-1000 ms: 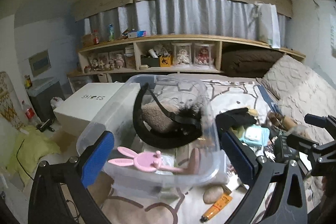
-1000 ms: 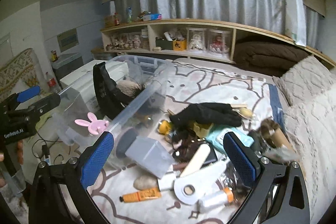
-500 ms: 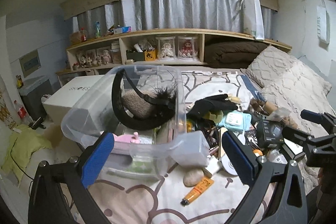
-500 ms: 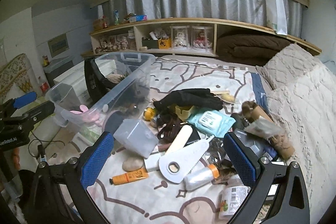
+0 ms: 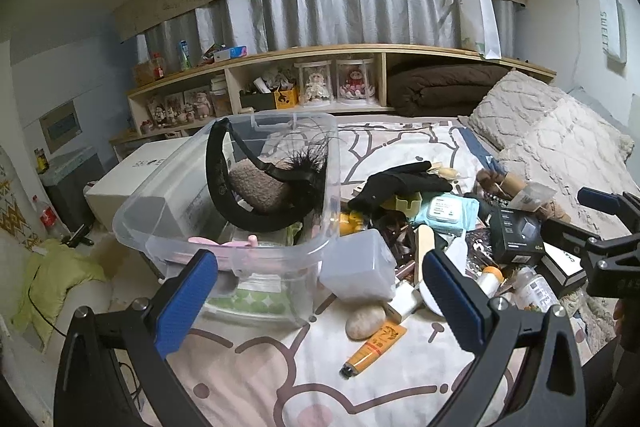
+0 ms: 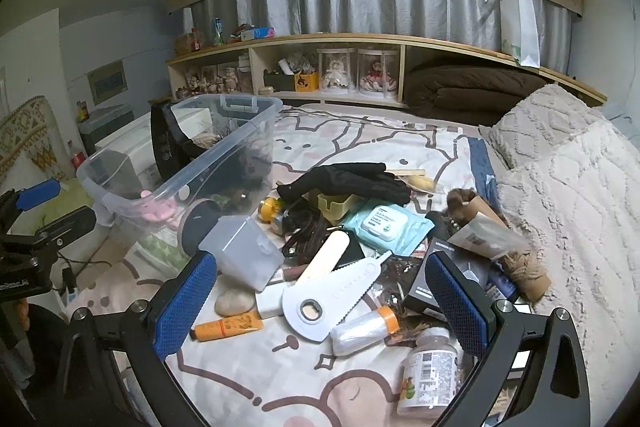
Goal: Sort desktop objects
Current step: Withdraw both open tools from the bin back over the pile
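A clear plastic bin [image 5: 240, 239] [image 6: 224, 163] sits on the bed's left side, holding a black headband [image 5: 224, 195], a brown fuzzy item and a pink bunny piece. A heap of small things lies right of it: an orange tube [image 6: 228, 327], a white serrated tool [image 6: 332, 291], a small clear box [image 6: 244, 251], black gloves [image 6: 348, 179], a wipes pack [image 6: 384, 227], a pebble [image 6: 234, 303]. My left gripper [image 5: 320, 299] is open and empty, before the bin's near corner. My right gripper [image 6: 320, 303] is open and empty above the white tool.
A patterned bedsheet [image 6: 360, 143] covers the bed, with cream pillows [image 6: 568, 163] on the right. A wooden shelf [image 6: 320, 67] with dolls runs along the back wall. A white shoebox [image 5: 132, 179] stands left of the bin. A pill bottle [image 6: 428, 371] lies near the front.
Both grippers have pulled back and swung right, so the bin has slid left in both views and the heap has come into view. Both stay open.
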